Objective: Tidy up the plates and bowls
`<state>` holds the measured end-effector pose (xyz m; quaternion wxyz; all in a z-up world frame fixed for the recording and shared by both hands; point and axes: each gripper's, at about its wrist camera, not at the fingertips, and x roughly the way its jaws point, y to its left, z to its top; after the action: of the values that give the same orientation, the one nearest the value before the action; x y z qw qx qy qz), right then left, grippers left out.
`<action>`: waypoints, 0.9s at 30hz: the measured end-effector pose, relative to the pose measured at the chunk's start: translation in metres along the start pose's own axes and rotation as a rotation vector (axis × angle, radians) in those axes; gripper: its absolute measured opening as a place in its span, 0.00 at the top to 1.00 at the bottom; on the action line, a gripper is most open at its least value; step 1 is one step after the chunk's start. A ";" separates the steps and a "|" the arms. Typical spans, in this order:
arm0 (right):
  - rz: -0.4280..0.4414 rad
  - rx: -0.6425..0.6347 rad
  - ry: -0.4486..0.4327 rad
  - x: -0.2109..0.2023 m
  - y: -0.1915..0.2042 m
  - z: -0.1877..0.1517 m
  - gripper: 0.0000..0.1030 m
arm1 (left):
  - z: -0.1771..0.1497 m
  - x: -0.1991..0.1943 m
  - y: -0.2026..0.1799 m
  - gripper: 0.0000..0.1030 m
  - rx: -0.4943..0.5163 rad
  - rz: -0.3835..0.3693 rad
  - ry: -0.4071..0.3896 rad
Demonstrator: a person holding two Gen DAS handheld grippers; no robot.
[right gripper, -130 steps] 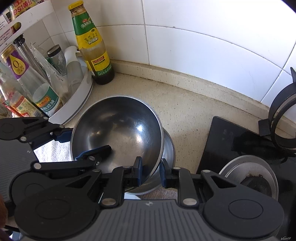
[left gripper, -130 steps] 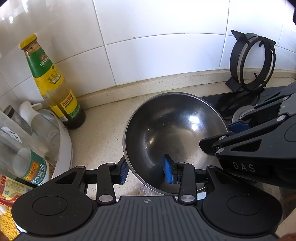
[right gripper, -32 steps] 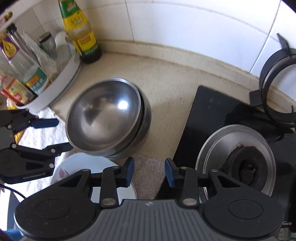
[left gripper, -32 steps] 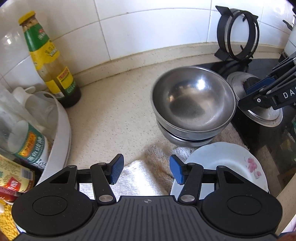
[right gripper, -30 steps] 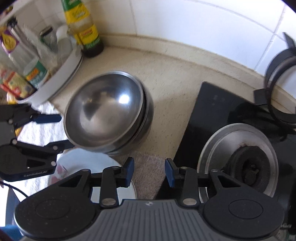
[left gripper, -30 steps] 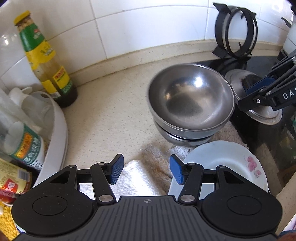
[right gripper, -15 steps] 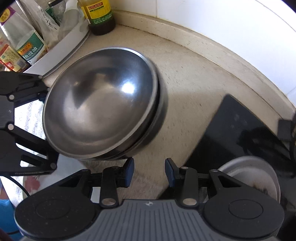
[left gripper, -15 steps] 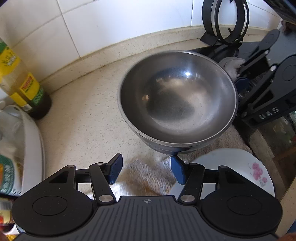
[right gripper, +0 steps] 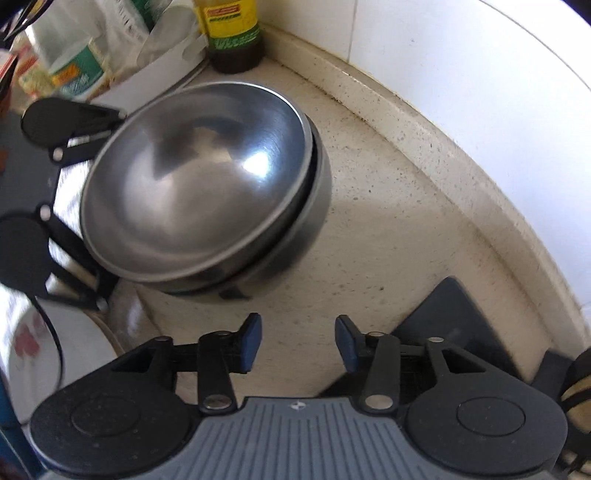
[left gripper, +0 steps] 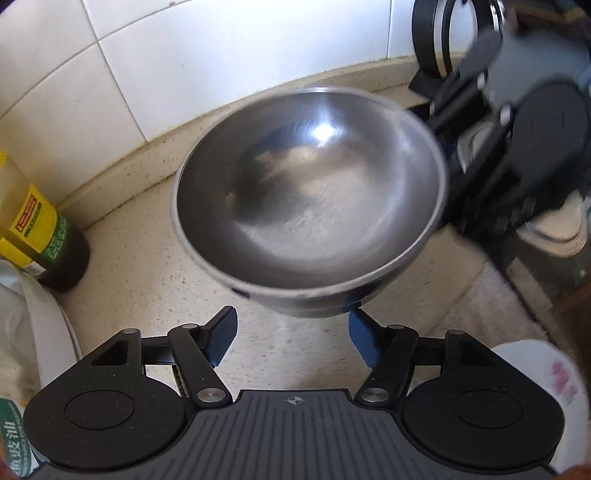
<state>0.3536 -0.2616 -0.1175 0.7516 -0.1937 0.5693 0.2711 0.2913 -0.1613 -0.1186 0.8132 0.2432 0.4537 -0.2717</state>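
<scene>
Nested steel bowls sit on the speckled counter, the top one tilted in the lower one. My left gripper hovers just in front of the stack, its jaws opening, nothing between the blue pads. My right gripper is beside the stack over bare counter, jaws opening too and empty. A white plate with pink flowers lies on a towel near the counter's front edge. Each gripper shows in the other's view, on opposite sides of the bowls.
A sauce bottle stands by the tiled wall. A white tray of bottles sits next to it. The black hob with its pan support lies on the other side of the bowls.
Both grippers have come down close to the bowl stack, which now fills the views. Both pairs of jaws stand wider than before. The bowls have not moved.
</scene>
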 end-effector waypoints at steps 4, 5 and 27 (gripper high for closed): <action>0.033 -0.069 0.001 0.002 -0.005 0.006 0.54 | -0.006 0.004 0.005 0.29 0.035 0.009 -0.009; 0.038 -0.084 -0.003 0.002 -0.006 0.008 0.54 | -0.007 0.005 0.006 0.29 0.038 0.005 -0.012; 0.090 -0.418 0.027 0.037 -0.021 0.038 0.52 | -0.006 0.026 0.022 0.16 0.117 -0.110 -0.098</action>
<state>0.4026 -0.2488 -0.1427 0.6744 -0.3235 0.5188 0.4140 0.3136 -0.1470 -0.1410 0.8026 0.2512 0.4095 -0.3536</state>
